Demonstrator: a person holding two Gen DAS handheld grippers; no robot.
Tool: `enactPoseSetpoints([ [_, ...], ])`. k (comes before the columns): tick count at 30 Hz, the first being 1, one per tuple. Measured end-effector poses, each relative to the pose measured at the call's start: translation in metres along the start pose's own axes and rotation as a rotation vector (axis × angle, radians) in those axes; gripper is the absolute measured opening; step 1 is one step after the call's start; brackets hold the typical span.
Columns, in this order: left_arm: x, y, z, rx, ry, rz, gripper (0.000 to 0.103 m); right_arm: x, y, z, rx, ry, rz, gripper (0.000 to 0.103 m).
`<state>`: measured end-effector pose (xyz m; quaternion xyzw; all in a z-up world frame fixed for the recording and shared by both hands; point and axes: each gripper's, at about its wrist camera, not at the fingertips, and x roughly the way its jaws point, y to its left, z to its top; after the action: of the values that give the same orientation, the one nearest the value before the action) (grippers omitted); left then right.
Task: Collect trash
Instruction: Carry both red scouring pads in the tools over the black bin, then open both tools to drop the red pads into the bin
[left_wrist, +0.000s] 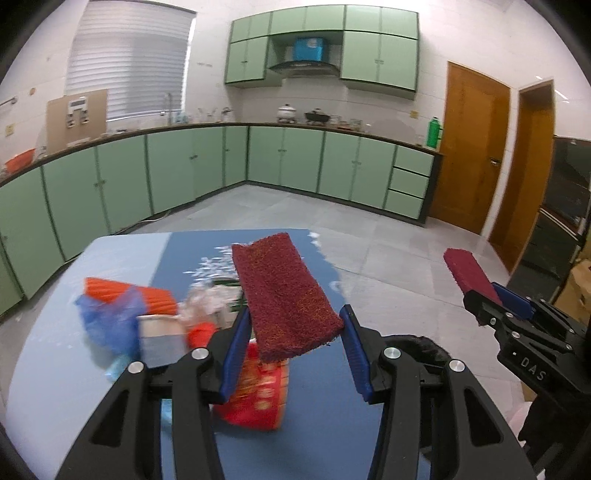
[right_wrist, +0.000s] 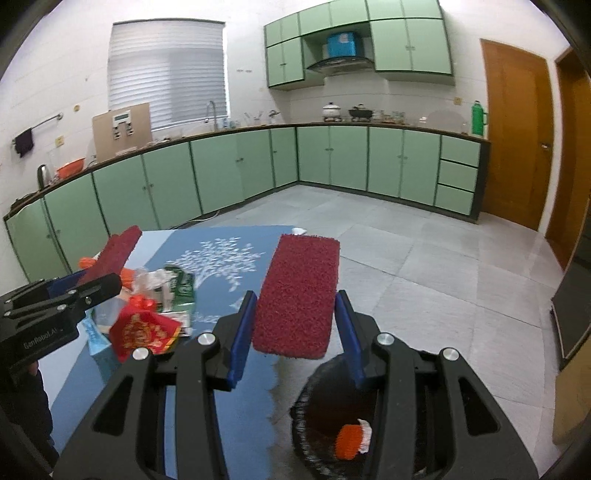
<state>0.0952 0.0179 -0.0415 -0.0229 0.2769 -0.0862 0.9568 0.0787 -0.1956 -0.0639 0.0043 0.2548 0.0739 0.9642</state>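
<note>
Gripping a red pad (left_wrist: 284, 295) each, both claws hover over trash (left_wrist: 155, 317) beside a black bin (right_wrist: 332, 417).

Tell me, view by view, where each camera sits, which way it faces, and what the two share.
Left wrist: sits on the left gripper, looks over its red pad to the trash pile and green cabinets; the right gripper shows at right.
Right wrist: sits on the right gripper, looks over its own pad, black bin below; the left gripper shows at left.
Shared: blue table, trash pile, cabinets, wooden door.
</note>
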Motion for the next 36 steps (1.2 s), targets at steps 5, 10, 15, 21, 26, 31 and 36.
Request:
enactPoseSetpoints([
  [5,0.017,-0.033,0.004,0.034,0.001,-0.061,0.048,-0.004,-0.03,-0.002,0.027,-0.006,-0.047,0.041],
  [10,0.038,-0.067,0.007,0.067,0.004,-0.12,0.048,0.0,-0.059,-0.007,0.058,0.005,-0.088,0.041],
  [15,0.061,-0.099,0.006,0.105,0.025,-0.17,0.048,0.008,-0.092,-0.019,0.105,0.031,-0.13,0.041],
  [21,0.086,-0.132,-0.002,0.141,0.063,-0.223,0.048,0.021,-0.124,-0.037,0.133,0.071,-0.175,0.041],
  [26,0.107,-0.154,-0.015,0.167,0.101,-0.248,0.048,0.035,-0.146,-0.052,0.157,0.105,-0.198,0.041],
  [31,0.126,-0.17,-0.026,0.182,0.134,-0.263,0.048,0.048,-0.165,-0.067,0.178,0.132,-0.207,0.041],
  [36,0.138,-0.183,-0.029,0.19,0.15,-0.27,0.048,0.064,-0.179,-0.077,0.188,0.156,-0.207,0.041],
])
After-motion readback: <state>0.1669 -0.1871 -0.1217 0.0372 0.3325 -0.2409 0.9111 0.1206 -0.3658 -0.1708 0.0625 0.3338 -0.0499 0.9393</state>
